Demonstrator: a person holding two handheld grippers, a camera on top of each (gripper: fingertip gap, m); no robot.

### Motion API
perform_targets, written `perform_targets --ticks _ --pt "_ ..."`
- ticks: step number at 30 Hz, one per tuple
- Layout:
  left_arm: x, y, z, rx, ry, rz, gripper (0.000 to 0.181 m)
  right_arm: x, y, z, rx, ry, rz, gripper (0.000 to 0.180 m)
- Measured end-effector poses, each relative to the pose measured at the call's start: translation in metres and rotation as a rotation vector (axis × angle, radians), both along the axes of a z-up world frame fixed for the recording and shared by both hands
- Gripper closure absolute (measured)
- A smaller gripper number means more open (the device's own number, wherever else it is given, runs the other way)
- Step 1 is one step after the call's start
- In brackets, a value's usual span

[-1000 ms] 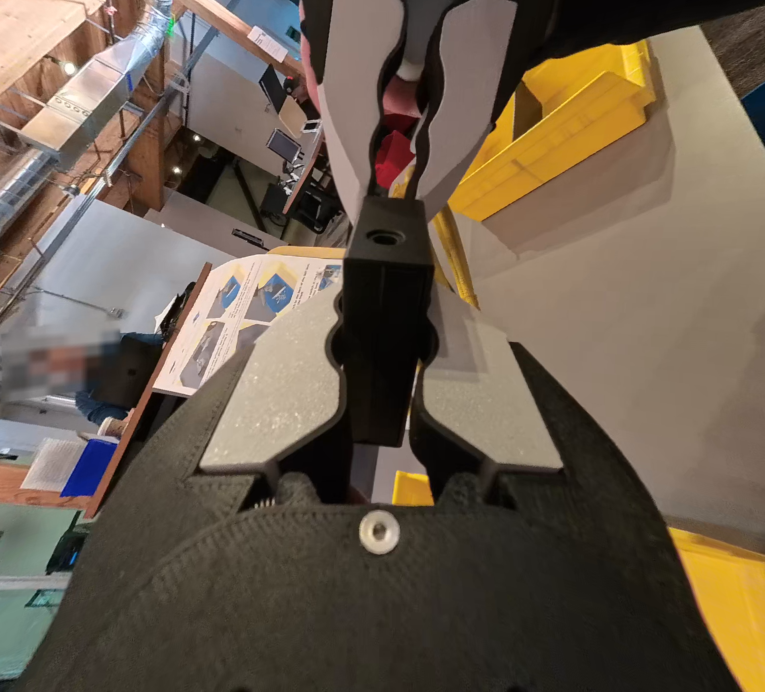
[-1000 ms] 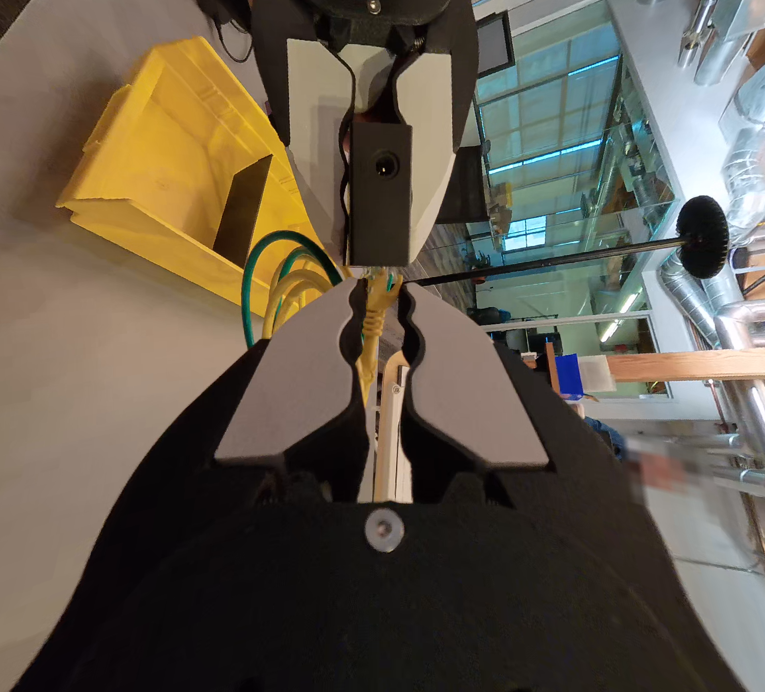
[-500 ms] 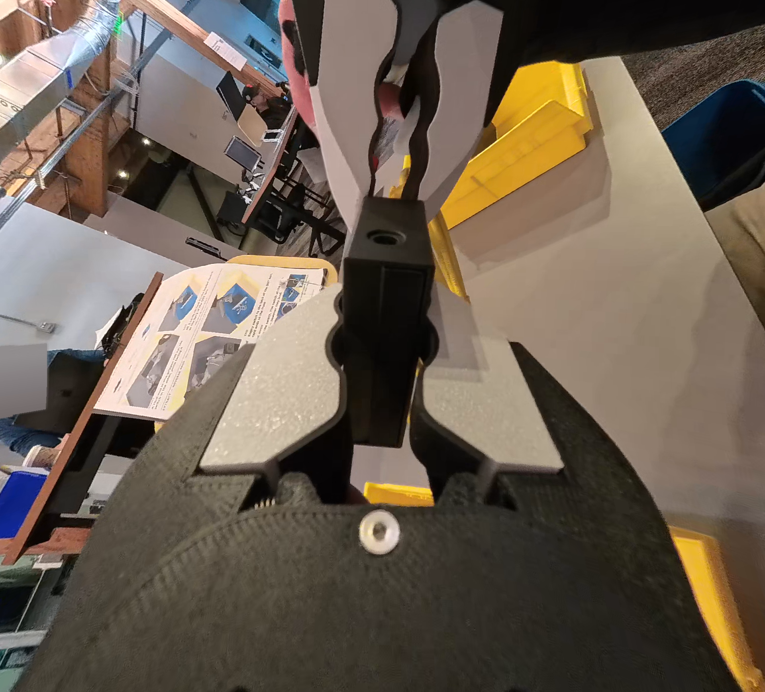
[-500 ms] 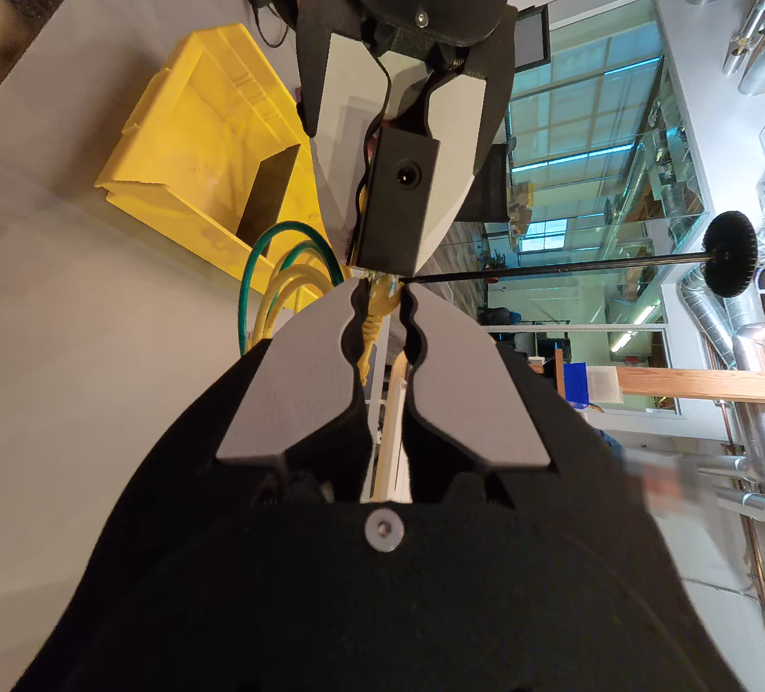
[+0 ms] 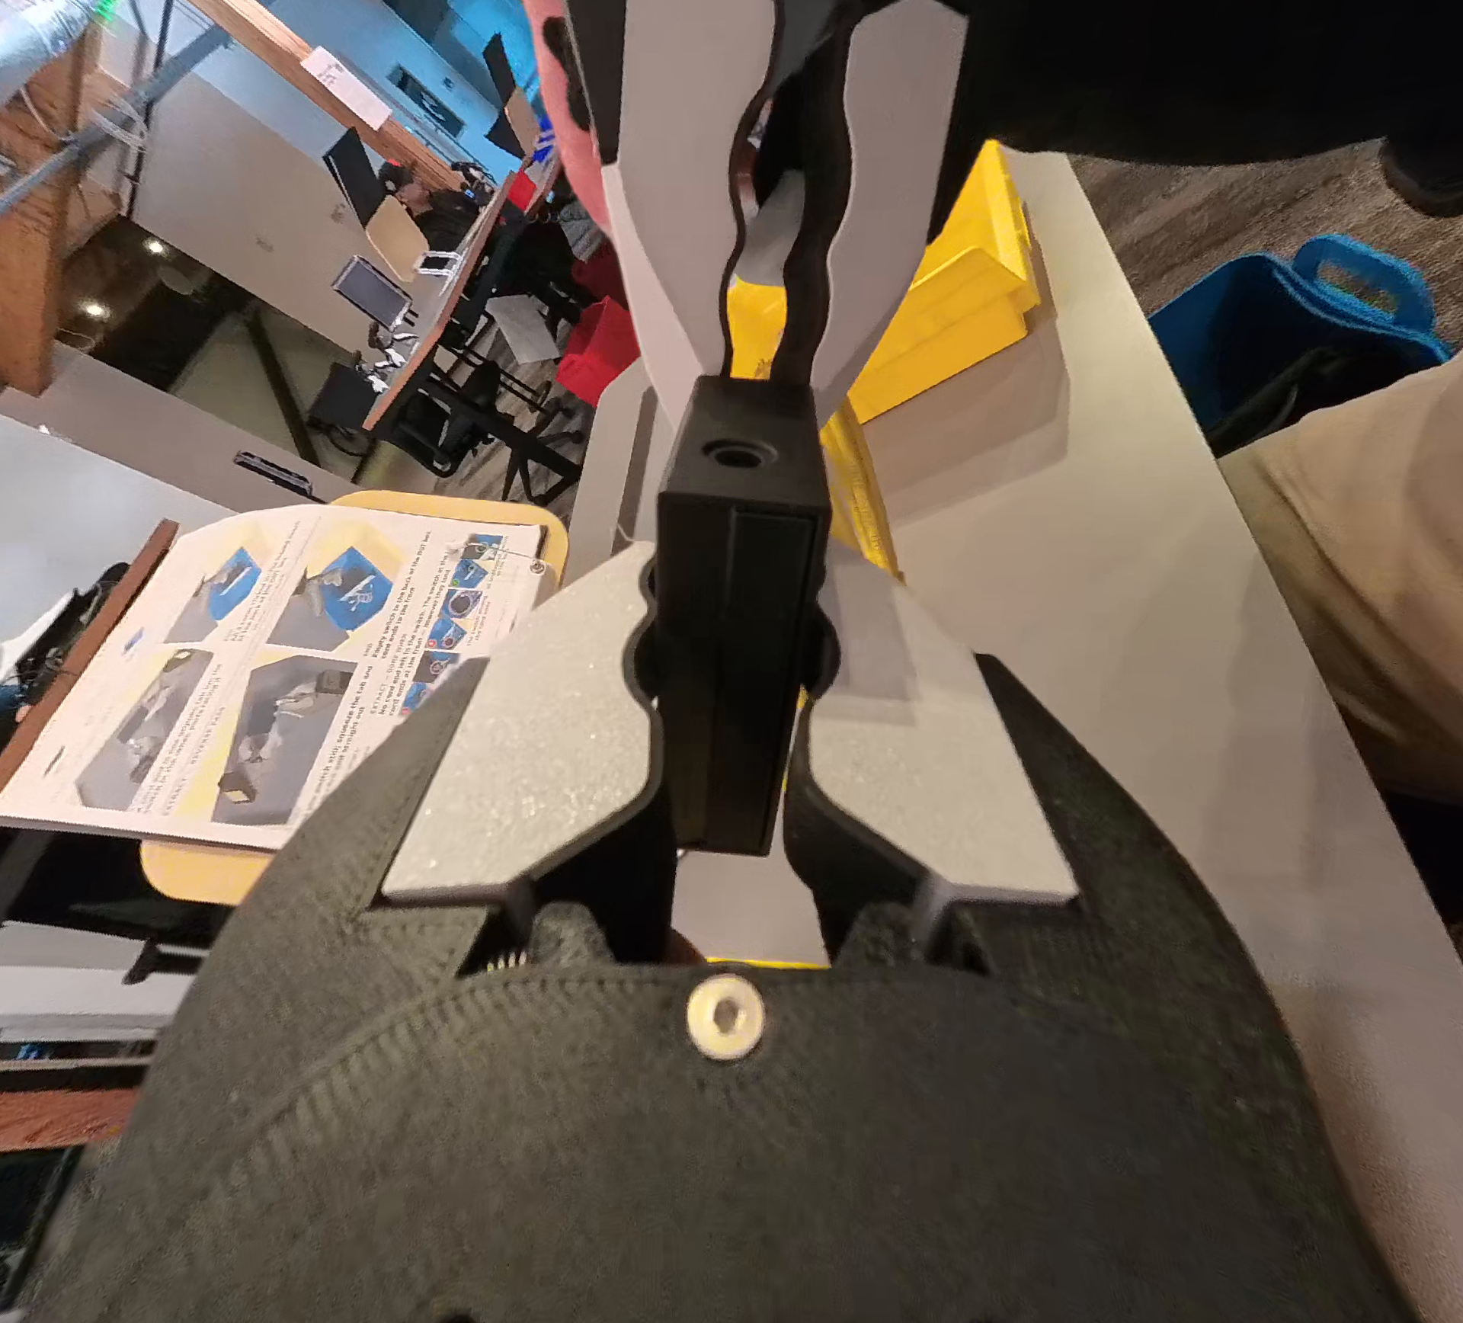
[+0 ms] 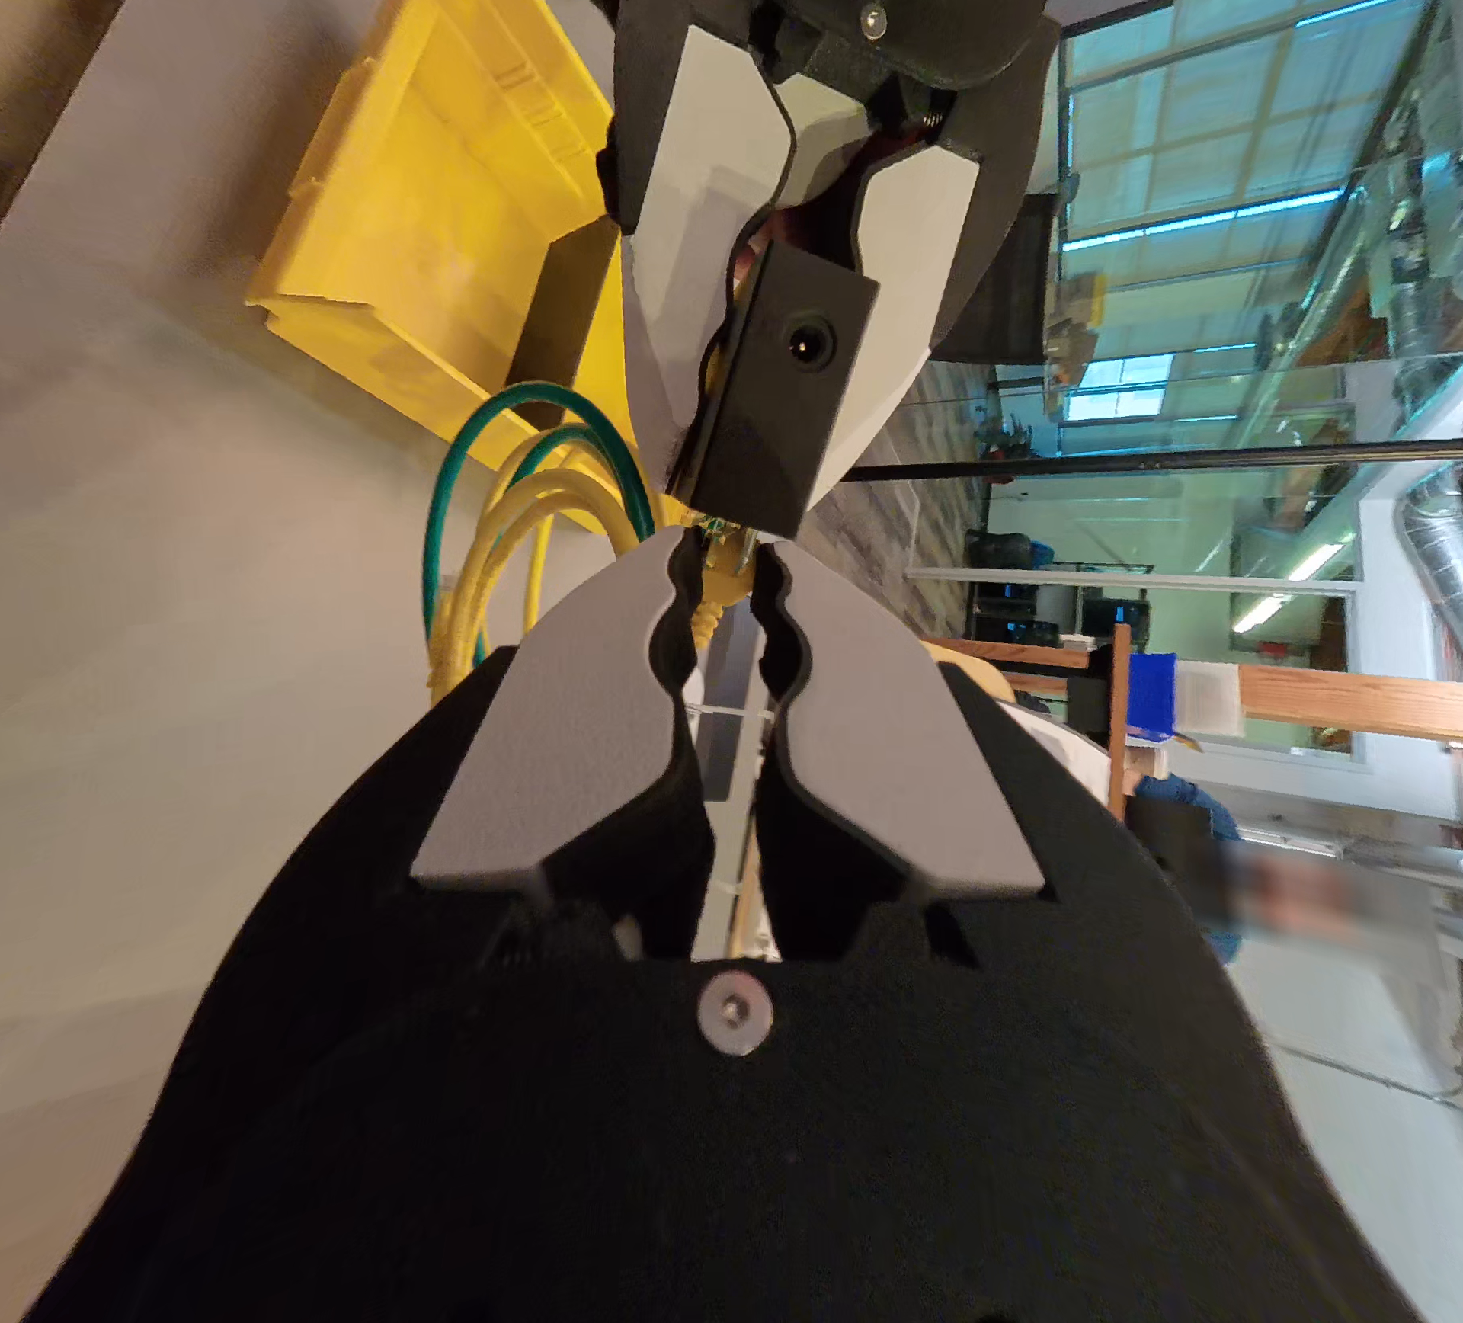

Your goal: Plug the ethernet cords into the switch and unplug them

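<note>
My left gripper point(image 5: 740, 572) is shut on a black switch box point(image 5: 736, 636) and holds it in the air above the grey table point(image 5: 1108, 651). In the right wrist view the switch point(image 6: 776, 398) sits tilted in that gripper point(image 6: 760, 461). My right gripper point(image 6: 722, 552) is shut on the yellow ethernet plug point(image 6: 724, 576), whose clear tip meets the switch's lower face; I cannot tell how deep it sits. Yellow and green cords point(image 6: 507, 517) loop to the left. The right gripper also shows in the left wrist view point(image 5: 764, 366), facing the switch's far end.
A yellow bin point(image 6: 443, 192) stands on the table behind the cords; yellow bins also show in the left wrist view point(image 5: 950, 303). A printed instruction sheet point(image 5: 261, 659) lies on a side table. A blue tub point(image 5: 1298, 311) and a person's leg point(image 5: 1362, 572) are beside the table edge. Both grippers' tips are close together, under 4 cm apart.
Both grippers have tilted and swung together; the switch now leans in the right wrist view. The plug stays at the switch face. The blue tub and the leg have come into the left wrist view.
</note>
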State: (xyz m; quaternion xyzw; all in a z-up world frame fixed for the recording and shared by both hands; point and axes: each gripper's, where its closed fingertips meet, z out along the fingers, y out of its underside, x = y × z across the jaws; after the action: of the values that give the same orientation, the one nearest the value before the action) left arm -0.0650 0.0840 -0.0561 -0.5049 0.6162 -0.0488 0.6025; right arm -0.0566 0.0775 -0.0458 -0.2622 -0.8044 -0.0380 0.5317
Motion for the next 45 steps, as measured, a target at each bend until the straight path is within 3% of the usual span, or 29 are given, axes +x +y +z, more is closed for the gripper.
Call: perform_targets --ticks 6,10,19,23,25,27,31,38,45 --pt "-0.004 0.005 -0.002 -0.017 0.023 0.046 0.151 -0.002 0.008 -0.004 -0.011 -0.001 -0.044 0.168" --pt "-0.001 -0.003 -0.004 -0.078 0.013 -0.01 0.151 0.0 0.001 -0.004 0.054 -0.045 -0.055 0.169" --pt "0.003 -0.005 -0.013 -0.208 -0.079 -0.11 0.151 0.003 -0.003 -0.011 -0.062 -0.068 0.0 0.169" --pt "0.001 0.001 -0.007 -0.148 -0.069 -0.044 0.151 0.004 0.004 -0.006 -0.1 -0.028 -0.015 0.168" --pt "-0.031 0.02 0.01 -0.115 -0.145 0.086 0.151 0.017 0.015 0.001 -0.139 0.003 -0.037 0.169" --pt "-0.04 0.015 0.025 -0.095 -0.194 0.063 0.151 0.023 0.023 0.019 -0.178 0.098 -0.046 0.168" --pt "-0.023 0.025 0.002 -0.064 -0.065 0.126 0.151 0.017 0.04 0.007 -0.185 0.083 -0.088 0.168" --pt "-0.041 0.039 -0.001 -0.049 -0.074 0.186 0.151 0.088 0.086 0.032 -0.23 0.196 -0.286 0.168" --pt "-0.051 0.039 0.008 -0.004 -0.069 0.221 0.151 0.224 0.131 0.028 -0.421 0.42 -0.63 0.167"
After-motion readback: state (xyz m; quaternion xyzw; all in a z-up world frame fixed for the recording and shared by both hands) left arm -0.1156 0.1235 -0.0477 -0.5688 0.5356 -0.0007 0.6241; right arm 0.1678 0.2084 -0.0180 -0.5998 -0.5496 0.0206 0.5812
